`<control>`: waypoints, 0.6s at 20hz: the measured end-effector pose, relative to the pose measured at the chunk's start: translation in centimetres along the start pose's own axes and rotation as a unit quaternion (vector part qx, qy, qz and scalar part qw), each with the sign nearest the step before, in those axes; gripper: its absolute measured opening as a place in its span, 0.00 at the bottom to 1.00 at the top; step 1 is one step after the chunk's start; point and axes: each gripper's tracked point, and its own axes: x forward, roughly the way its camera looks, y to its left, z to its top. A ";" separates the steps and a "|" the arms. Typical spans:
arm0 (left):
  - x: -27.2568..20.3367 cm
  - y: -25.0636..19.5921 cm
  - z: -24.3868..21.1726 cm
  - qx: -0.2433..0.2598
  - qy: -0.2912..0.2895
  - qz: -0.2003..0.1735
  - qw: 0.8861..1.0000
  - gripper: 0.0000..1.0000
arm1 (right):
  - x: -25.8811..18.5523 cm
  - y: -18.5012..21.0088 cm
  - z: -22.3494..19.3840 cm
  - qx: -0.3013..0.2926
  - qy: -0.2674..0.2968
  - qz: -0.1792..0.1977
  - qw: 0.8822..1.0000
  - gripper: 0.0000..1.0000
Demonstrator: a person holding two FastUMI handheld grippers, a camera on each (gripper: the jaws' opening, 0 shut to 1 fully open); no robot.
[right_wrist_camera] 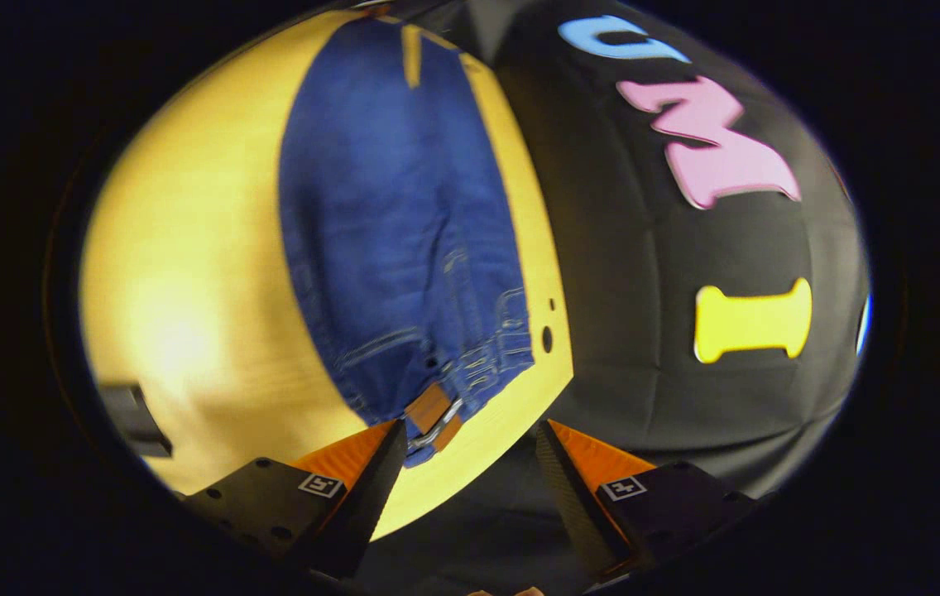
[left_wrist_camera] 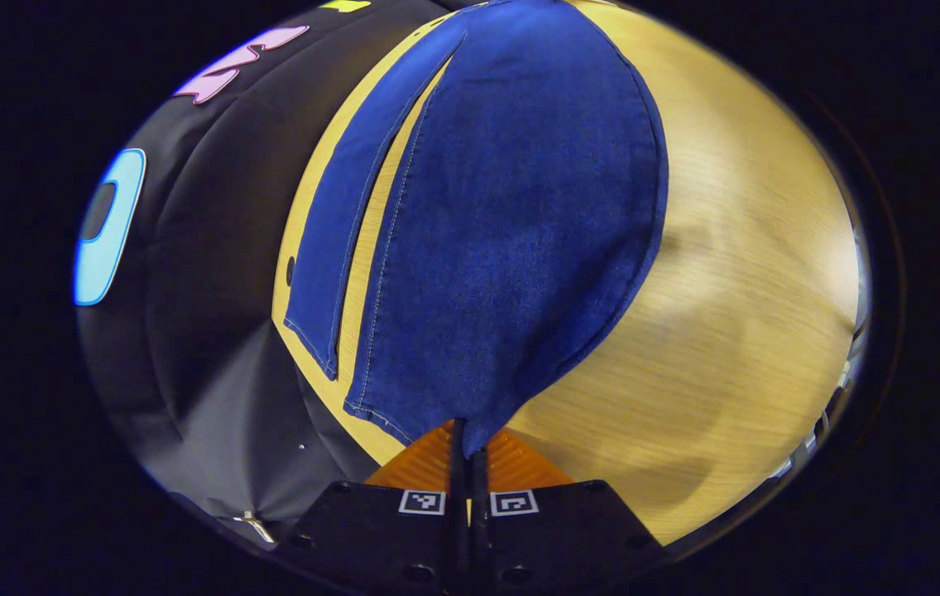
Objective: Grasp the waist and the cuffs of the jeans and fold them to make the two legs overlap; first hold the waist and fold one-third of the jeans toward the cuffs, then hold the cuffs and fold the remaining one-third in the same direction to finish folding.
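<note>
Along the table's [left_wrist_camera: 735, 273] wall-side edge, found jeans [left_wrist_camera: 520, 207] lying flat, legs not yet overlapped. Left gripper [left_wrist_camera: 468, 451] pressed together, pinching a cuff [left_wrist_camera: 437, 414]. Right gripper [right_wrist_camera: 470, 463] spread wide, just short of the waist [right_wrist_camera: 453, 389]. Judged denim soft, fairly heavy, non-slip; best gripped at stiff waistband and hemmed cuffs.

Matt woven denim jeans [left_wrist_camera: 511, 232], smooth pale wood-grain table [left_wrist_camera: 735, 314]
</note>
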 end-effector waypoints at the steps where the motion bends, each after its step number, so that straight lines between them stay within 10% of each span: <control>1: 0.0 0.0 0.0 -0.001 0.002 0.000 1.000 0.05 | 1.2 1.1 -0.4 -0.021 0.003 0.012 1.000 0.96; 12: 0.2 -0.1 0.7 -0.002 0.013 -0.007 1.000 0.05 | 7.0 2.0 -1.1 -0.102 0.004 0.004 0.995 0.86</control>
